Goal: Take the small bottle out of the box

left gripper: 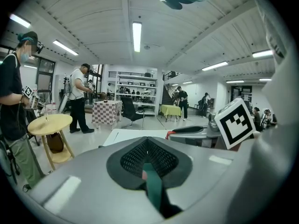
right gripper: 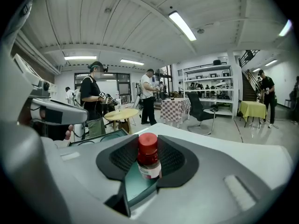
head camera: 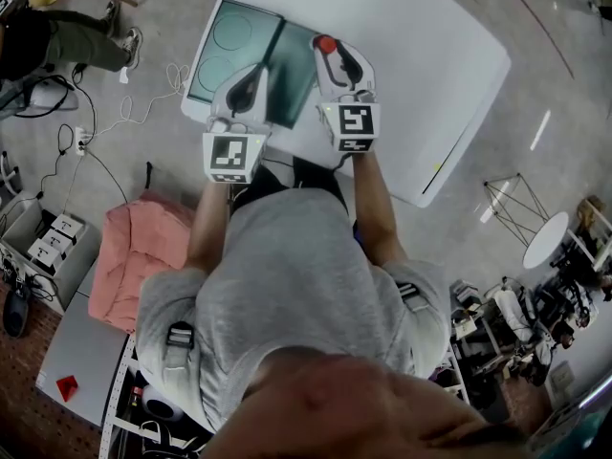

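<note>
With the right gripper (right gripper: 150, 147) we hold clamped the small bottle (right gripper: 149, 165), probably light, stiff and slippery, high on its body, at the upper middle of the frame over the box (head camera: 226, 57), whose edge the left gripper (left gripper: 148, 161) pinches.

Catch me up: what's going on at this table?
A person stands at a white table with a handheld gripper in each hand, working over an open green box. The right gripper is clamped on a small red-capped bottle, holding it upright by the box's right edge. The left gripper sits over the middle of the box with its jaws together. A green strip shows between them, and I can't tell whether they pinch it.
</note>
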### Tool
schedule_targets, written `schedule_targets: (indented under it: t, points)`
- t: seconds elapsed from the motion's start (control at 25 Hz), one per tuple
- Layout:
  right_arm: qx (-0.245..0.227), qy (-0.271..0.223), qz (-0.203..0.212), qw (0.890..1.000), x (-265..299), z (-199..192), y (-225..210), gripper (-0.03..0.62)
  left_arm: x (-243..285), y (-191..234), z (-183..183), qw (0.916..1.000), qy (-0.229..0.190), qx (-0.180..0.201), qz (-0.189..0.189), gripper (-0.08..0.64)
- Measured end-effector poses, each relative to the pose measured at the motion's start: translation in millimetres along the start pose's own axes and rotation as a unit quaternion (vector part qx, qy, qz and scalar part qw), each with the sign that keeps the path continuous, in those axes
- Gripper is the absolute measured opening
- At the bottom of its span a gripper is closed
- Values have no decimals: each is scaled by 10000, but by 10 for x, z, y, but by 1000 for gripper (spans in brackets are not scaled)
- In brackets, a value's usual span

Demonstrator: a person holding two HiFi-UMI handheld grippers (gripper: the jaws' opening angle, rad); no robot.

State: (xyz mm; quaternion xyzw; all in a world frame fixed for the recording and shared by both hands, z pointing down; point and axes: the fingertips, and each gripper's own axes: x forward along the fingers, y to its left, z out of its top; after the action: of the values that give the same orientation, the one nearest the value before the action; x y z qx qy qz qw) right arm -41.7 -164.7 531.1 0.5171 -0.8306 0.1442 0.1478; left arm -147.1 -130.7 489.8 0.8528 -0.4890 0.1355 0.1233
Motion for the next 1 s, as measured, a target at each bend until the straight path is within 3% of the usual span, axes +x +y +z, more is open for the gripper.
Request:
schedule_targets:
  t: [0.44,1.0]
  points:
    - [-121,-380,-205,9990,-382,366,-55,129,-120,-234,318,9991,-304,213,-218,12]
    - [-29,-625,-948,9935,-1016,453,-479,129,-69,-821,606,9930,-623,503,-874,12]
